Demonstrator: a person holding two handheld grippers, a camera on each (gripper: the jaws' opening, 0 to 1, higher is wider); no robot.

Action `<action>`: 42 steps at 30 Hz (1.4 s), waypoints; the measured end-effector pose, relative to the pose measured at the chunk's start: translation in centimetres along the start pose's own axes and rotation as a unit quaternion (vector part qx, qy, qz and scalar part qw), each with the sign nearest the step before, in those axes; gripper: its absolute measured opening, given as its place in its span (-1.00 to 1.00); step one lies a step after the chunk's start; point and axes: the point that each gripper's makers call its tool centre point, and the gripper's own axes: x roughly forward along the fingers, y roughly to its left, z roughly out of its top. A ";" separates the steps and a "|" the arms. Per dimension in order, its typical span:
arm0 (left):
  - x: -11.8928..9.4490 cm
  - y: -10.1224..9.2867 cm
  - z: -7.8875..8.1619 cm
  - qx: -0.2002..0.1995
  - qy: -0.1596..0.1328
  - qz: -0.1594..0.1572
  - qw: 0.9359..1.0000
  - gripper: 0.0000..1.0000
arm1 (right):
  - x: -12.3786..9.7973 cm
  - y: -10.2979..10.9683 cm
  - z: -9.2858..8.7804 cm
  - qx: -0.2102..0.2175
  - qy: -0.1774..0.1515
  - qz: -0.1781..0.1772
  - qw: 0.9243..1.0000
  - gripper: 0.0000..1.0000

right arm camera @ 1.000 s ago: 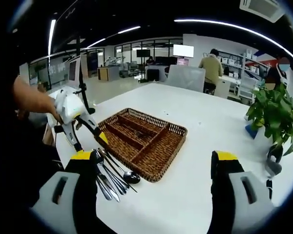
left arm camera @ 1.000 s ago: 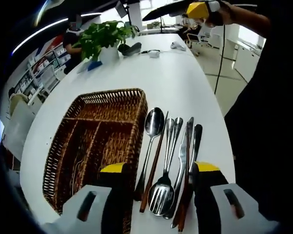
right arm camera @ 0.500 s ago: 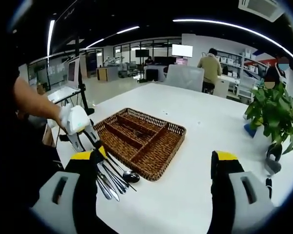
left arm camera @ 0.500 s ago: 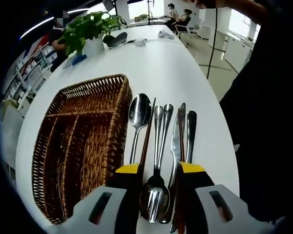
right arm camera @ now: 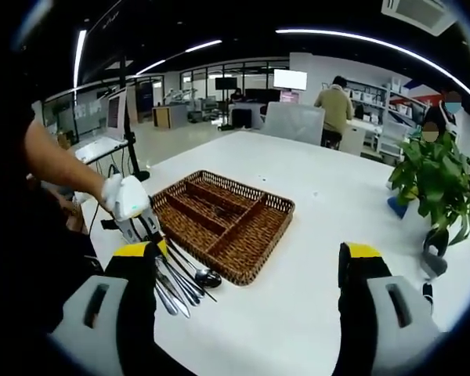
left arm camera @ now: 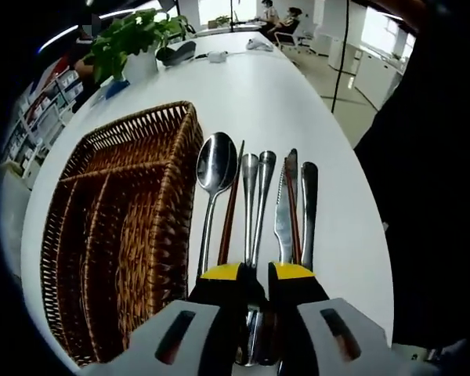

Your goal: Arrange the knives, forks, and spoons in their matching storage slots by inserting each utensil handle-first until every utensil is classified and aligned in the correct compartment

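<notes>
Here the left gripper (left arm camera: pixel 249 272) sits low over the near ends of a row of utensils (left arm camera: pixel 254 196) on the white counter (left arm camera: pixel 298 102), its yellow-tipped fingers (left arm camera: pixel 221 272) drawn close together around the end of one slim piece between them, apparently the fork (left arm camera: pixel 252 211). Whether they already pinch it firmly I cannot tell, since the gripper body hides the contact. The utensils lie side by side just beside the wicker tray (left arm camera: pixel 172 196), likely so each can be lifted and slid into a slot with a short move. From the tray outward the row reads: a large spoon (left arm camera: pixel 216 164) with a polished bowl, a thin reddish-brown stick, two slender steel handles, then a serrated knife (left arm camera: pixel 284 215) and a darker piece. All point lengthwise, parallel to the tray's long dividers.

The right gripper (right arm camera: pixel 247 258) hangs well back, its fingers (right arm camera: pixel 360 254) spread wide with nothing between them, probably waiting its turn. From there the tray's compartments look unfilled, so sorting seems barely started. A potted plant (right arm camera: pixel 435 180) stands well apart.
</notes>
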 end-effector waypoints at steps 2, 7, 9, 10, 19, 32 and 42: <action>0.0 0.2 0.1 0.013 -0.001 0.003 1.000 -0.83 | -0.1 0.1 -0.1 -0.001 0.000 0.000 1.000 1.00; -0.2 0.2 0.6 0.029 -0.006 0.003 1.000 -0.91 | -0.3 -0.1 -0.1 -0.001 0.002 -0.002 1.000 1.00; -0.1 -0.2 0.6 0.034 -0.003 -0.006 0.999 -0.93 | -0.3 -0.1 -0.1 -0.001 0.003 -0.004 1.000 1.00; -0.1 -0.2 0.6 0.039 -0.003 -0.007 0.999 -0.93 | -0.3 -0.2 -0.1 -0.001 0.003 -0.004 1.000 1.00; -0.2 -0.4 0.5 0.050 0.008 -0.012 0.999 -0.91 | -0.3 0.0 0.0 -0.001 0.002 -0.005 1.000 1.00; -0.1 -0.4 0.5 0.062 0.022 -0.008 0.998 -0.93 | -0.3 0.2 0.0 -0.001 -0.001 -0.005 1.000 1.00; -0.2 -0.9 0.6 0.075 0.026 -0.018 0.997 -0.93 | -0.3 0.4 0.0 0.000 -0.002 -0.007 1.000 1.00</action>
